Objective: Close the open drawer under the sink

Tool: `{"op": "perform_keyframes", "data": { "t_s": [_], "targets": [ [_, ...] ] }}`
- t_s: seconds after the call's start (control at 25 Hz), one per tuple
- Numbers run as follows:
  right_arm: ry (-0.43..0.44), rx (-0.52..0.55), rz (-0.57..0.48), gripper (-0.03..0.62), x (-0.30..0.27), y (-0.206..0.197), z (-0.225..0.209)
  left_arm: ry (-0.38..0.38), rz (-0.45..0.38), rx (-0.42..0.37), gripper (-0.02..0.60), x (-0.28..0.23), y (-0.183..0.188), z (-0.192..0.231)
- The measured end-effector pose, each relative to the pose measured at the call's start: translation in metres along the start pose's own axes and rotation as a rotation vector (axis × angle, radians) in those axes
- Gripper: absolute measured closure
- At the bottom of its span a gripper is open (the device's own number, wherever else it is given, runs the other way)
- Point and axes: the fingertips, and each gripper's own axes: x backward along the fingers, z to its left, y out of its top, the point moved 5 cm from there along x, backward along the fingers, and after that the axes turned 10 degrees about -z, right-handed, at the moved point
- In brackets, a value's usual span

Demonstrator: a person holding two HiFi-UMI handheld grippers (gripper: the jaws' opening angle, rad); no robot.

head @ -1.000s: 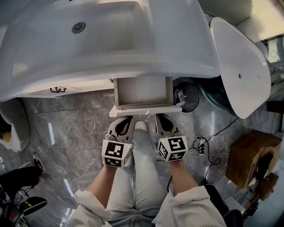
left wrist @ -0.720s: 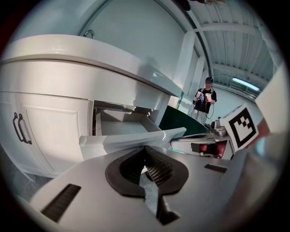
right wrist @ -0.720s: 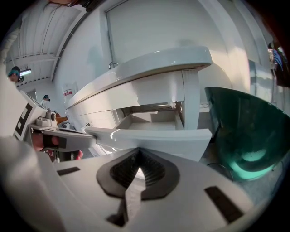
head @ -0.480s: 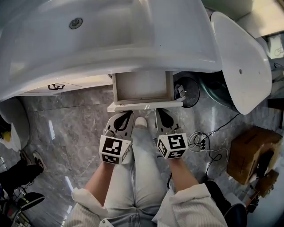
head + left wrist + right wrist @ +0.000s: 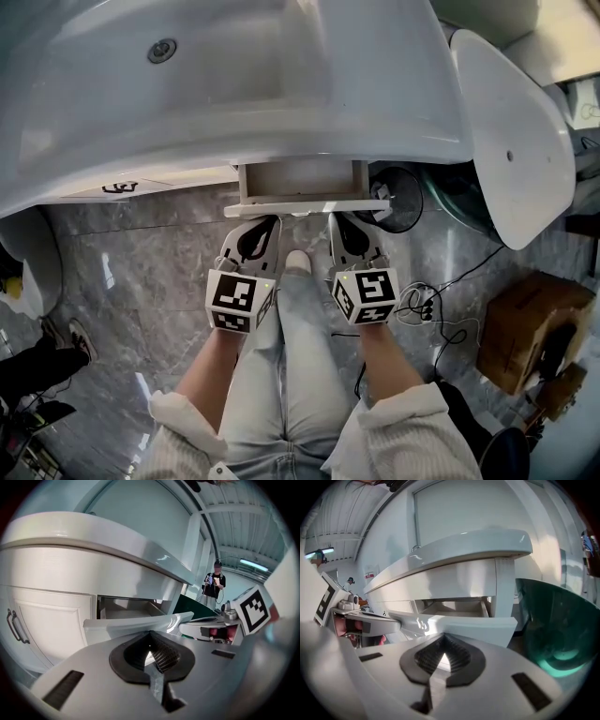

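The left gripper (image 5: 253,232) is held with its jaws drawn together on nothing, and the right gripper (image 5: 349,232) likewise. Both tips are set at, or just short of, the front panel of the drawer (image 5: 307,207), at 12 o'clock from them; contact cannot be confirmed. The drawer is seen partly out beneath the sink (image 5: 281,84), its inside apparently empty, so a light load on runners is expected. The panel looks stiff, glossy and smooth, so slipping of the tips is possible. No grasp is judged necessary: a flat push is best applied on the panel, shared left and right of centre, so that skewing is avoided. A cabinet door (image 5: 122,187) lies at 9 o'clock of the drawer.
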Motion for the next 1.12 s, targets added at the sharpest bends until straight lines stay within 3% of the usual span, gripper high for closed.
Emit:
{"op": "perform_keyframes", "data": {
  "t_s": [1.12],
  "targets": [
    [0.002, 0.021, -0.023, 0.585, -0.049, 0.022, -0.019, 0.020, -0.037, -0.042, 0.566, -0.042, 0.023, 0.027]
  ]
}}
